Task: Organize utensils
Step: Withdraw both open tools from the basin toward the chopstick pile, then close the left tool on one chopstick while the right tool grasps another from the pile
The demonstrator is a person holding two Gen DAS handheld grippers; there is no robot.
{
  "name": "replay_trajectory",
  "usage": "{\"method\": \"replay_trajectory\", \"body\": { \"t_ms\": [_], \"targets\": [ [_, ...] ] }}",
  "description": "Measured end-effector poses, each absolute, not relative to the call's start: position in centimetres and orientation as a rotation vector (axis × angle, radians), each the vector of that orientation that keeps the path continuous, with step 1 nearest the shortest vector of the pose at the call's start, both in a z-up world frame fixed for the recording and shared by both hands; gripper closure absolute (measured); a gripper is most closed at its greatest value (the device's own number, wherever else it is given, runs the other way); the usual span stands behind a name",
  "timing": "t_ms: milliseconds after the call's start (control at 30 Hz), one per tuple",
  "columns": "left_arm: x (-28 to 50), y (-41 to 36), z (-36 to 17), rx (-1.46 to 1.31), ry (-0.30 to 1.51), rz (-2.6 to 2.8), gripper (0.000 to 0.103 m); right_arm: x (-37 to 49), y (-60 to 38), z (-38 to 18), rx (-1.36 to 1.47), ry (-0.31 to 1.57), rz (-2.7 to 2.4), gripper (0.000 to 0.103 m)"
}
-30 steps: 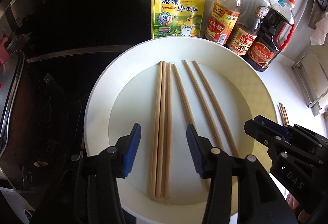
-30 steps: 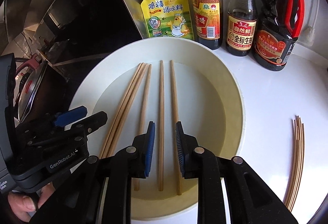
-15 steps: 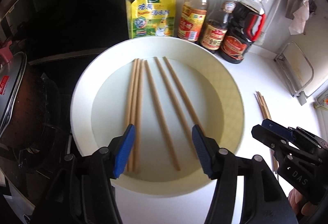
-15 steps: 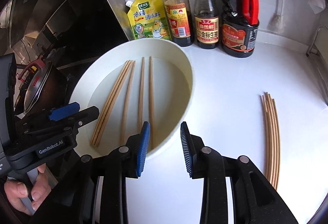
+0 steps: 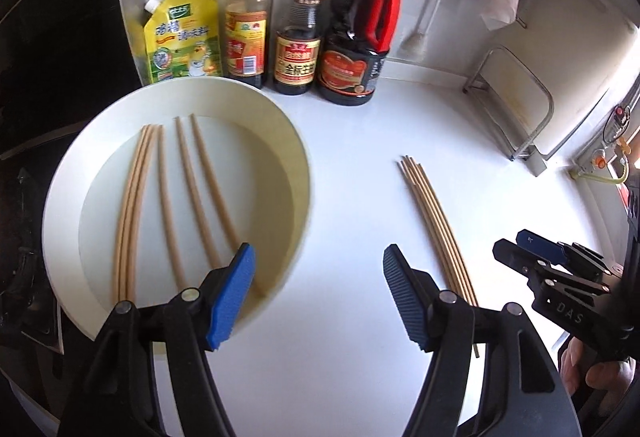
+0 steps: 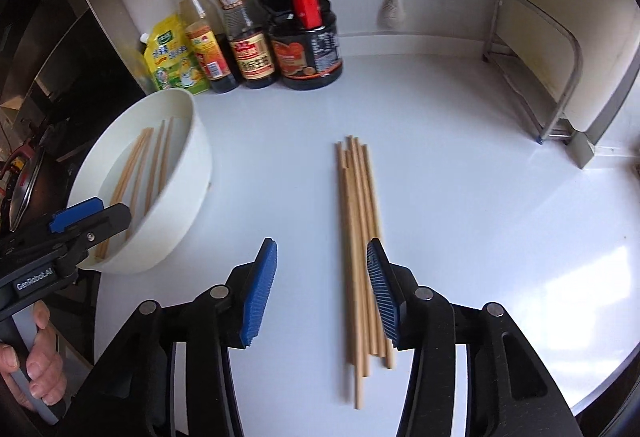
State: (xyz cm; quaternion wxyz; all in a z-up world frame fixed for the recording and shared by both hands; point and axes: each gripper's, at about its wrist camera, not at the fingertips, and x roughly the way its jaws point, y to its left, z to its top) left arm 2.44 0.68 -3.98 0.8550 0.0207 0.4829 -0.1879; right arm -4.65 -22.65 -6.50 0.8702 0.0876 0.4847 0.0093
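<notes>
A white bowl [image 5: 304, 173] on the left holds several wooden chopsticks [image 5: 188, 193]. Another bundle of chopsticks [image 6: 360, 237] lies loose on the white counter to its right. My left gripper [image 5: 318, 249] hovers over the bowl's right rim and the bare counter. Its jaws are opening, with nothing between the pads. My right gripper [image 6: 322, 243] hangs over the counter bundle, which shows just inside its right pad [image 6: 382, 297]. Those jaws are opening too and do not press on the sticks. Each gripper appears at the edge of the other's view: the right gripper [image 5: 520, 249], the left gripper [image 6: 92, 215].
A yellow seasoning pouch [image 5: 182, 41] and three sauce bottles [image 5: 296, 17] stand against the back wall. A metal rack [image 6: 536, 77] stands at the back right. A dark stove with a pot [image 6: 20, 189] lies left of the bowl. The counter edge runs along the lower right.
Both grippers have swung right, from above the bowl's chopsticks to the counter. Both sets of jaws have widened. The counter bundle now lies under the right gripper.
</notes>
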Motion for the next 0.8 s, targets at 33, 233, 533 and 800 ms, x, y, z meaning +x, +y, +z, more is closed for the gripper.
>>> {"method": "replay_trajectory", "body": {
  "t_ms": [33,233,533,800],
  "targets": [
    [2.3,-0.1,-4.2,0.046,1.022,-0.403,0.037,-4.9,-23.4,-6.9,0.180,1.017,0.010,0.057],
    [1.6,-3.2,-5.8,0.054,1.067,-0.414,0.037,-5.0,-26.2,-9.7,0.137,1.061,-0.012,0.055],
    [0.7,-5.7,-8.3,0.061,1.118,-0.376,0.032,-3.4,-26.8,-12.8,0.091,1.093,0.044,0.055],
    [0.6,-6.4,-9.1,0.071,1.119,-0.331,0.026,-2.7,-26.9,-14.5,0.073,1.093,0.085,0.055]
  ]
}}
